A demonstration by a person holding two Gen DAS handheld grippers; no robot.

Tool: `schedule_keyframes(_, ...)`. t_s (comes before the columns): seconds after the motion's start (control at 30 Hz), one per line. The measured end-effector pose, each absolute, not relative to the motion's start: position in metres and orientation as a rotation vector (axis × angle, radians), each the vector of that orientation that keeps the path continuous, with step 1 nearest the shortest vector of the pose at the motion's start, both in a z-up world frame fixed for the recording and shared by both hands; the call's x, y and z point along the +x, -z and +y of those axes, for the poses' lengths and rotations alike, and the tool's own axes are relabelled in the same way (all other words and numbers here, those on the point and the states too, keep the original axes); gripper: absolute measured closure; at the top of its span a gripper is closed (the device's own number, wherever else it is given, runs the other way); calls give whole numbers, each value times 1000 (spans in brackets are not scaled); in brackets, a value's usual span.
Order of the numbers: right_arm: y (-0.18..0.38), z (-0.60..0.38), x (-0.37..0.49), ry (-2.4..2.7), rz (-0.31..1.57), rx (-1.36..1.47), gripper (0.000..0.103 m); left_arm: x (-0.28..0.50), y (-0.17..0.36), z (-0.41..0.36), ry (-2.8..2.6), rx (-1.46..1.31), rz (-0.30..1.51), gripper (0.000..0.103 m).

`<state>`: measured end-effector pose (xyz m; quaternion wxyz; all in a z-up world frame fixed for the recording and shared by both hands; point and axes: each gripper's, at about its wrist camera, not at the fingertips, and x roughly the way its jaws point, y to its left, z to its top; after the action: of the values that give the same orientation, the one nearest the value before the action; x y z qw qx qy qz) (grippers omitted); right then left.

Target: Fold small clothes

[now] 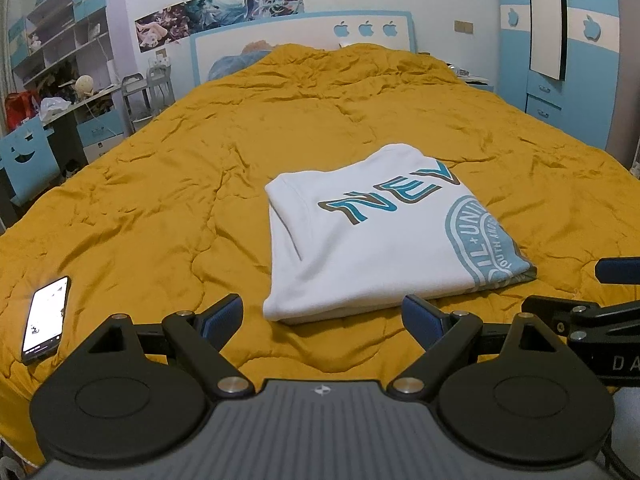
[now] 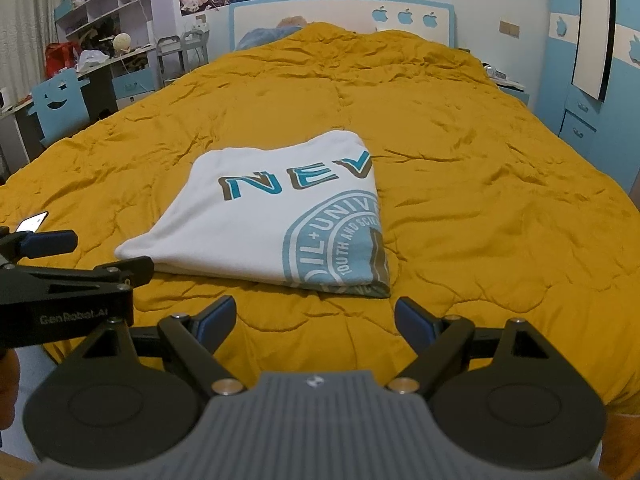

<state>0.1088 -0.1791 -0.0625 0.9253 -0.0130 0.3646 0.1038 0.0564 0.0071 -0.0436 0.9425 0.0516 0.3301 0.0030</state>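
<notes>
Shirt (image 1: 372,240), white with a teal print, lies already folded into a thick rectangle at the centre of both views, flat on the yellow quilt (image 1: 200,168) of the bed. Its layers look stacked, with the neat folded edge running along the right side and the open hems toward the near edge. Both tools sit at the bottom of their frames, just short of that near edge and touching nothing: the left hand-held gripper (image 1: 323,318) has its blue pads spread wide with only quilt between them, and the right hand-held gripper (image 2: 315,318) is likewise spread and empty. The fold seems nearly or fully done, so the step in hand is probably one last halving or a tidy-up. To do that well, each tool should slide low under one near corner, pinch all layers together, not the top sheet alone, then lift both corners evenly and lay them onto the far edge so the print stays square. The soft, rumpled quilt could drag up with the cloth, so pinch shallowly. A phone (image 1: 46,318) lies at lower left, well apart.
</notes>
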Motion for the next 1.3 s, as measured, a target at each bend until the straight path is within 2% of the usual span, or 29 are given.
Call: schedule_keyframes(1.3, 63, -179, 110, -229, 749, -27, 21, 56, 43, 7, -6, 107, 674, 0)
